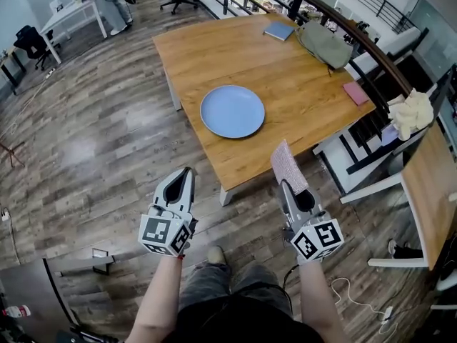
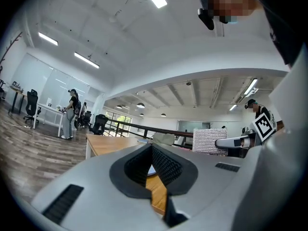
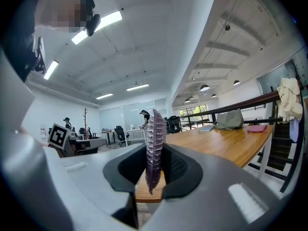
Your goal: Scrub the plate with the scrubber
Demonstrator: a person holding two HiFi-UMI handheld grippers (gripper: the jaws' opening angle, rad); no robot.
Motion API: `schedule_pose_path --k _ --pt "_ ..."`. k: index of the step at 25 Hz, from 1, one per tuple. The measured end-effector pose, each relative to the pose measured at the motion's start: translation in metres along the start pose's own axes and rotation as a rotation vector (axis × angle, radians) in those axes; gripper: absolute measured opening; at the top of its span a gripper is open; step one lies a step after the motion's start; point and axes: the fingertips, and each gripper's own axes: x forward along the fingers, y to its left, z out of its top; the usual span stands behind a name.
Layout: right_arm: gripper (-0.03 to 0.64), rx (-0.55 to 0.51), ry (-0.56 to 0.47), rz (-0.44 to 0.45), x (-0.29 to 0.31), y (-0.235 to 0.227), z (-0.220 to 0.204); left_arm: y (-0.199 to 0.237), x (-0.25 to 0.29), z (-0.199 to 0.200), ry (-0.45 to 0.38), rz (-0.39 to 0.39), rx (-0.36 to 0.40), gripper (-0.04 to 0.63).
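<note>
A round light-blue plate (image 1: 232, 111) lies flat on the wooden table (image 1: 285, 84), close to its near edge. My right gripper (image 1: 285, 181) is shut on a flat pinkish-purple scrubber (image 1: 288, 166) that stands up out of its jaws, just short of the table's near corner. In the right gripper view the scrubber (image 3: 155, 146) is seen edge-on, pinched between the pads. My left gripper (image 1: 187, 171) hovers over the floor in front of the table, shut with nothing in it. A sliver of the plate (image 2: 151, 170) shows past its jaws.
On the table's far side lie a blue notebook (image 1: 278, 31), a grey-green bag (image 1: 325, 45) and a pink pad (image 1: 355, 92). A black railing (image 1: 371, 48) runs behind it. A white chair (image 1: 364, 159) stands at the right. A person (image 1: 114, 2) stands far off by a white desk.
</note>
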Motion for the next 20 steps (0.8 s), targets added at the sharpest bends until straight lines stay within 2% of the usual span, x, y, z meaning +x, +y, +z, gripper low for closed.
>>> schedule_pose_path --k 6,16,20 --pt "0.083 0.007 0.009 -0.006 0.015 -0.010 -0.002 0.009 0.010 -0.006 0.007 0.001 -0.009 -0.003" --pt "0.083 0.042 0.031 0.069 0.087 -0.028 -0.014 0.042 0.042 -0.006 0.018 0.068 -0.008 -0.004" --pt "0.083 0.020 0.051 0.117 0.120 -0.038 -0.011 0.054 0.069 -0.002 0.012 0.091 -0.012 -0.005"
